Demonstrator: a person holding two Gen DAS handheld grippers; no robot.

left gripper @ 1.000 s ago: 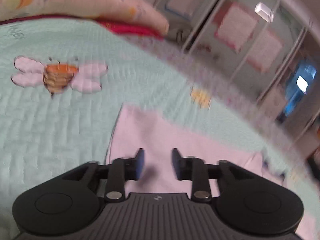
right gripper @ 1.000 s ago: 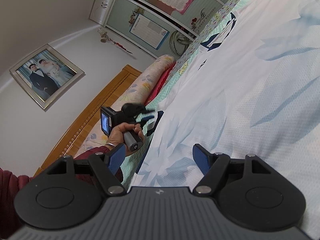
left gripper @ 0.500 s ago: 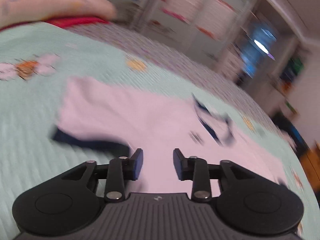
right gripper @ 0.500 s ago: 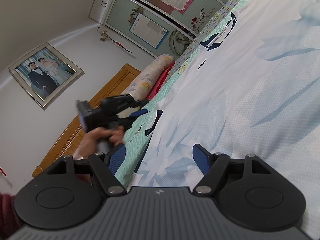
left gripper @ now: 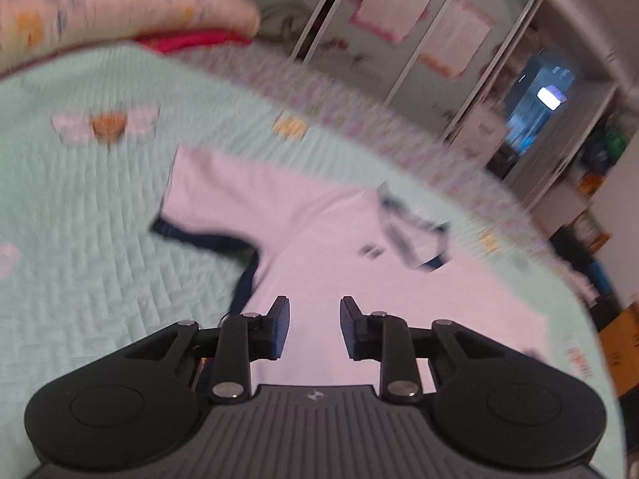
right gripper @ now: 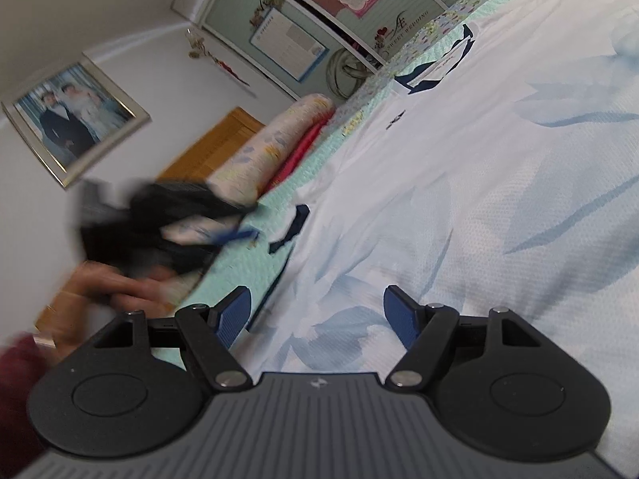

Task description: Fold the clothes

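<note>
Shirt (left gripper: 319, 239): white, flat on the green bedspread (left gripper: 80, 239).
Left gripper (left gripper: 313, 321): above shirt, empty, jaws just closing, a gap left.
Right gripper (right gripper: 317, 311): over shirt, wide apart, empty.

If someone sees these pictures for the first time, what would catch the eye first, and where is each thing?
First comes the white short-sleeved shirt with pale blue leaf print and navy trim, spread flat across the mint-green quilted bedspread. The open right gripper hangs low over its near edge, while the left gripper shows empty jaws above the shirt. On the white wall at upper left hangs a silver-framed portrait photo.
</note>
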